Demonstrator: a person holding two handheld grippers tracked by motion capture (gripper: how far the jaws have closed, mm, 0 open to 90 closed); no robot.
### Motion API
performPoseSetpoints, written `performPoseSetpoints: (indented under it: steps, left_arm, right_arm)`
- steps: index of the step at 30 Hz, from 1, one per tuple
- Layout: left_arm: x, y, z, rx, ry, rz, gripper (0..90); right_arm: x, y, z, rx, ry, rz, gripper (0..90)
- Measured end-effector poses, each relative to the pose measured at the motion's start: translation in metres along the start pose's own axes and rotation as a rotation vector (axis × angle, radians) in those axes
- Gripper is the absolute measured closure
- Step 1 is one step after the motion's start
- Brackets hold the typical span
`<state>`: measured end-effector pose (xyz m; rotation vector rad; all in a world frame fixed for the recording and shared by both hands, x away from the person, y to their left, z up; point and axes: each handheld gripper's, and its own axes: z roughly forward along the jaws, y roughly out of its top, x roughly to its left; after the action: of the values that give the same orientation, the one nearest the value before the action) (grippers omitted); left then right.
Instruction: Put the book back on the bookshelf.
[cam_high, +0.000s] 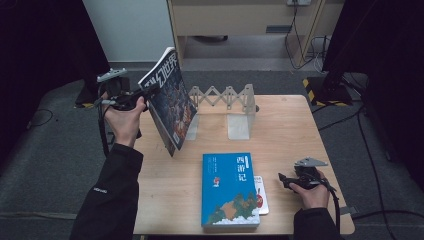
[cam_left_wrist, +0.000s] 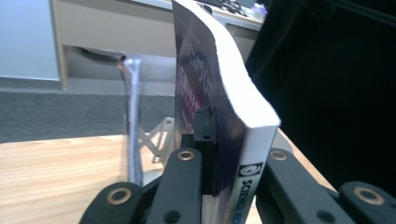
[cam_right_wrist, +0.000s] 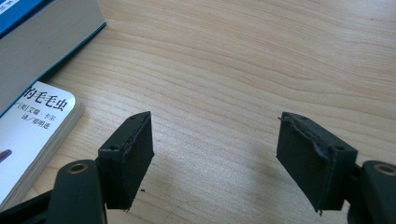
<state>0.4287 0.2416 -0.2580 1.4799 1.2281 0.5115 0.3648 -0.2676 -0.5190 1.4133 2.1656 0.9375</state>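
A magazine (cam_high: 167, 97) is clamped upright in the left claw (cam_high: 142, 95); the right claw (cam_right_wrist: 215, 149) is held wide above the desk (cam_right_wrist: 243, 60).

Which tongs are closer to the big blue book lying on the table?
The right tongs. They rest on the table just right of the blue book, jaws open. The left tongs are up at the far left, clamped on a magazine.

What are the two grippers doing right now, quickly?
Left gripper: shut on the dark-covered paperback magazine, held tilted above the wooden table.
Right gripper: open, empty, low over the table.
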Motion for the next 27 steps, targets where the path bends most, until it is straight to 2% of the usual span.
performPoseSetpoints:
  steps: [5, 14, 27]
  left_arm:
    - [0.0, -0.001, 0.01, -0.015, 0.057, 0.012, 81.8]
    - [-0.002, -0.001, 0.029, -0.026, 0.112, 0.006, 81.8]
    - [-0.019, -0.02, 0.057, -0.028, 0.182, 0.078, 81.8]
  right_arm:
    - [0.0, 0.001, 0.002, 0.006, 0.005, -0.012, 27.1]
    - [0.001, 0.002, 0.002, 0.006, 0.007, -0.007, 27.2]
    - [0.002, 0.002, 0.002, 0.007, 0.01, -0.012, 27.4]
